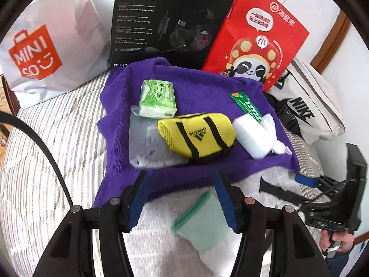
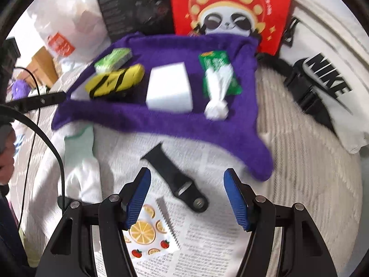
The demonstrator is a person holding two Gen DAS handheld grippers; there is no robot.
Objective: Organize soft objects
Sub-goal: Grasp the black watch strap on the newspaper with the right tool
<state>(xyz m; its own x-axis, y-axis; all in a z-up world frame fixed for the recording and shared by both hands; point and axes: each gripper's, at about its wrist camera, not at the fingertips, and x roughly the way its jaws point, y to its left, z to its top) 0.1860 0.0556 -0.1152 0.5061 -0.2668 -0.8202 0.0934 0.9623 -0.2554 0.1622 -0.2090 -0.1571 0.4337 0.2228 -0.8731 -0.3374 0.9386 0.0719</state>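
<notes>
A purple towel [image 1: 203,87] lies spread on the striped bed. On it are a green tissue pack [image 1: 158,99], a clear plastic bag [image 1: 147,143], a yellow Adidas pouch [image 1: 198,133], a white sponge block [image 1: 251,136] and a green packet [image 1: 249,107] with a twisted white wrapper. My left gripper [image 1: 182,198] is open just short of the towel's near edge, above a pale green sock [image 1: 200,226]. My right gripper [image 2: 186,198] is open over a black watch strap [image 2: 175,177] lying on newspaper, with nothing pressed between its pads.
Behind the towel stand a white Miniso bag [image 1: 46,46], a black headset box [image 1: 166,18] and a red panda bag [image 1: 258,34]. A white Nike bag [image 2: 322,73] lies to the right. A fruit-print packet [image 2: 147,230] rests on the newspaper [image 2: 207,235].
</notes>
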